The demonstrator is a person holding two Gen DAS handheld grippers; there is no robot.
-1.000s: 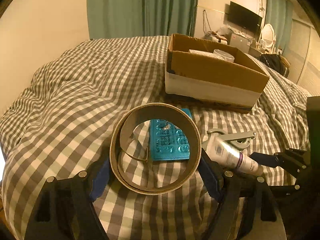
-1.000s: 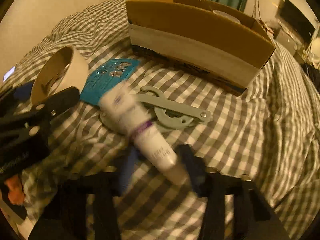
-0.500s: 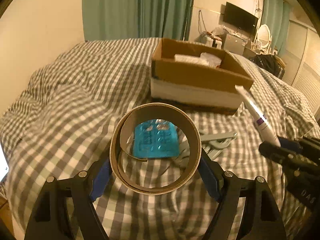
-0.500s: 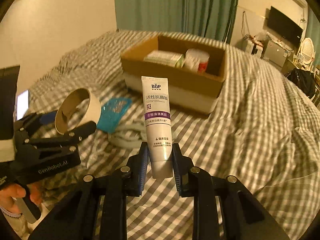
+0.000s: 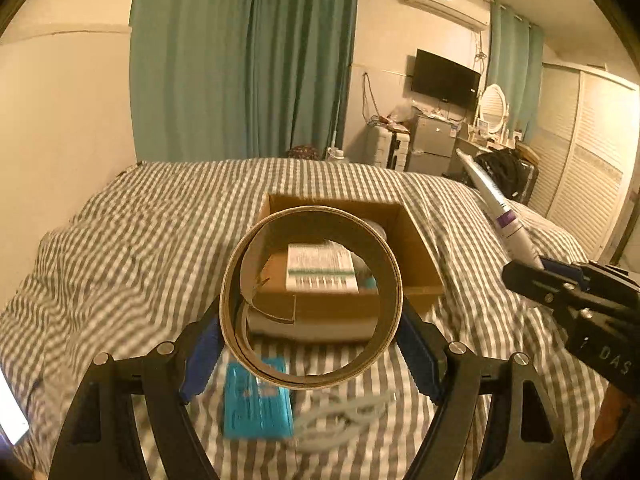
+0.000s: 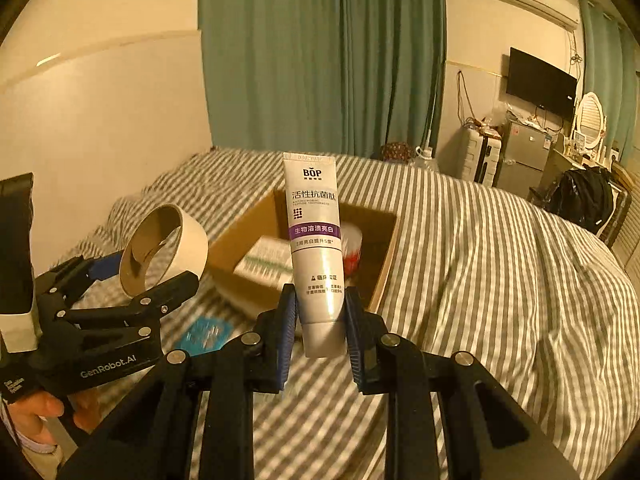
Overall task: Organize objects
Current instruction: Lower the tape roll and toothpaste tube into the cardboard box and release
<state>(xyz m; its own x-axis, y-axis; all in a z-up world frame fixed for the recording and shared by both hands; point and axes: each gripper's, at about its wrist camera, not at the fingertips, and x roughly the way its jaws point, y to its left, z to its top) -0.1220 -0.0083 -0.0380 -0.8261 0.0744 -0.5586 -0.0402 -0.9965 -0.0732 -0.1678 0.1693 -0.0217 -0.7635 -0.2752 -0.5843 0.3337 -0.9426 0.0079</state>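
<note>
My left gripper (image 5: 310, 354) is shut on a cardboard tape roll (image 5: 236, 292), held upright in the air above the bed. My right gripper (image 6: 320, 328) is shut on the cap end of a white toothpaste tube (image 6: 316, 240), which stands upright. Both are raised in front of an open cardboard box (image 5: 416, 248) that holds a white carton (image 5: 320, 268) and a round tub (image 6: 352, 248). In the left wrist view the toothpaste tube (image 5: 500, 216) and right gripper (image 5: 540, 276) show at the right. In the right wrist view the tape roll (image 6: 164, 248) and left gripper (image 6: 132, 276) show at the left.
A teal blister pack (image 5: 256, 404) and a pale plastic tool (image 5: 344, 420) lie on the checked bedcover (image 5: 120, 264) in front of the box. A person's hand (image 6: 36, 408) holds the left gripper. Green curtains (image 5: 240, 60), a TV, a small fridge and a wardrobe stand beyond the bed.
Both grippers have risen and tilted up toward the box. The right gripper picked the toothpaste tube off the bed a second ago and now holds it high before the box.
</note>
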